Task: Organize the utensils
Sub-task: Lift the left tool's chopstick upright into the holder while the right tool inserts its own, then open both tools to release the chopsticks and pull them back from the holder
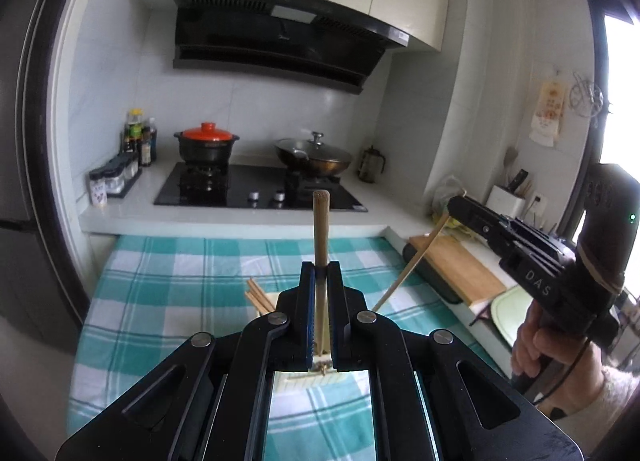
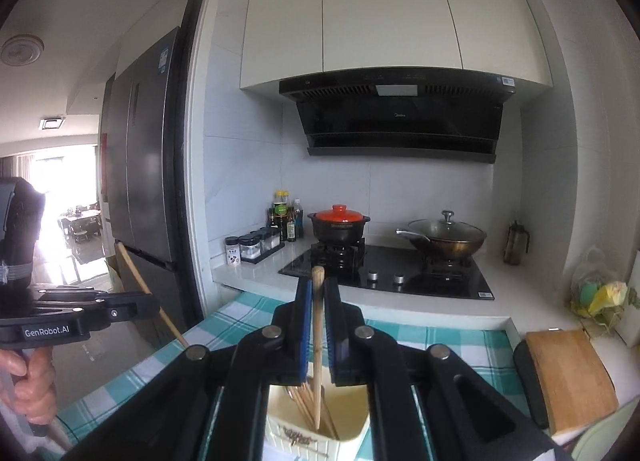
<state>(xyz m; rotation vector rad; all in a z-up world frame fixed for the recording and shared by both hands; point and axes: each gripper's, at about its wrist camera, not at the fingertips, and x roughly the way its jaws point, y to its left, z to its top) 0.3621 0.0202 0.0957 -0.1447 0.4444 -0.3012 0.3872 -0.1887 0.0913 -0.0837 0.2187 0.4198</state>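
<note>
The left gripper (image 1: 321, 273) is clamped on 1 pale wooden chopstick (image 1: 320, 229), held upright above the teal-and-white checked cloth (image 1: 160, 281). The right gripper (image 2: 318, 293) likewise pinches a second wooden chopstick (image 2: 317, 341), its lower tip hanging over the cream rectangular plastic utensil holder (image 2: 352, 433), where several more wooden chopsticks (image 2: 304, 405) lean. A wooden cutting board (image 2: 572, 377) lies to the right.
</note>
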